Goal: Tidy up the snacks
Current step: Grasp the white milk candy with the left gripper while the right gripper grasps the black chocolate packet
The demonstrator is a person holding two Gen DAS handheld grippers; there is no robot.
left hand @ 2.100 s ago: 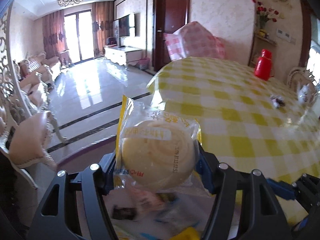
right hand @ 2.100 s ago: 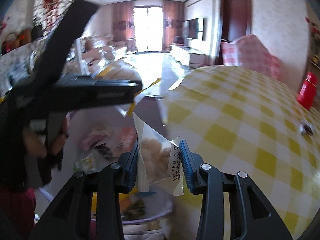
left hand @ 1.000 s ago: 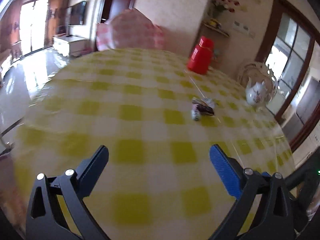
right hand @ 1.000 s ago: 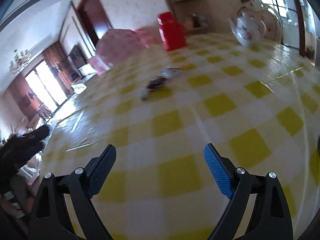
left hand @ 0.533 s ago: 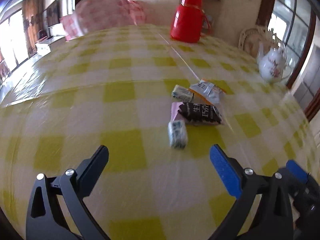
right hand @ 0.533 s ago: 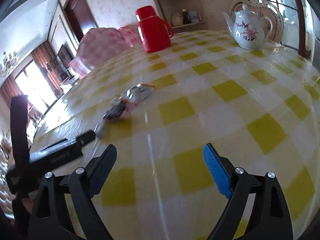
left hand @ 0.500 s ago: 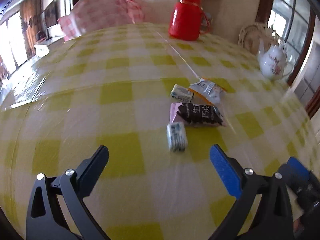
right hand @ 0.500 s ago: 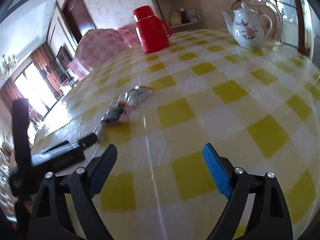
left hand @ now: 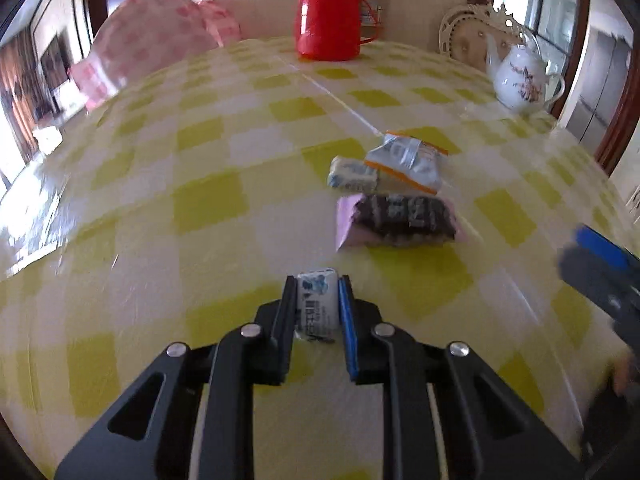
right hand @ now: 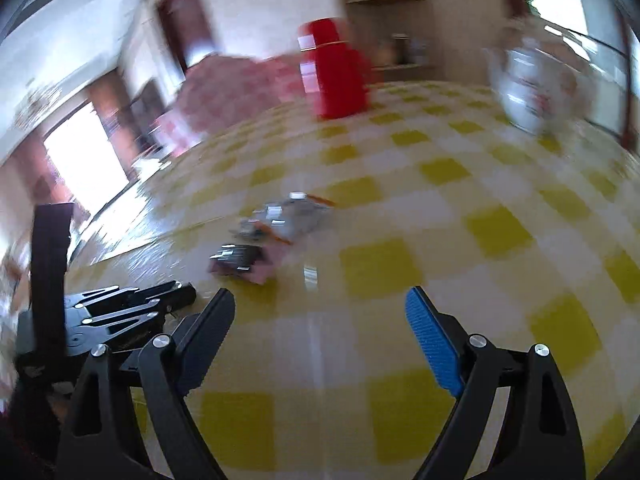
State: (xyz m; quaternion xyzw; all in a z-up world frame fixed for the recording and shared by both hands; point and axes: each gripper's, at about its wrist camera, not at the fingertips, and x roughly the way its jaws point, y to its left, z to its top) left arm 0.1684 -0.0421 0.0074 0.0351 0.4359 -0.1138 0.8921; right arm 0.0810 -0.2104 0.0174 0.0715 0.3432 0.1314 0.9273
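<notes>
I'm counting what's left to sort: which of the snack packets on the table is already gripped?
The small white-and-blue packet, nearest the camera, clamped between the left gripper fingers. The dark packet, the silver-orange one and the other small white one lie untouched.

The left wrist camera is looking steeply down along its tool [left hand: 318, 294], sitting close over the near part of the checked counter [left hand: 208, 200] and facing the far red flask [left hand: 328, 12]. The right wrist camera is looking less steeply from further right, blurred. Both views are sharing the snack cluster [right hand: 272, 232], the flask and the white teapot [left hand: 520, 76] at far right
</notes>
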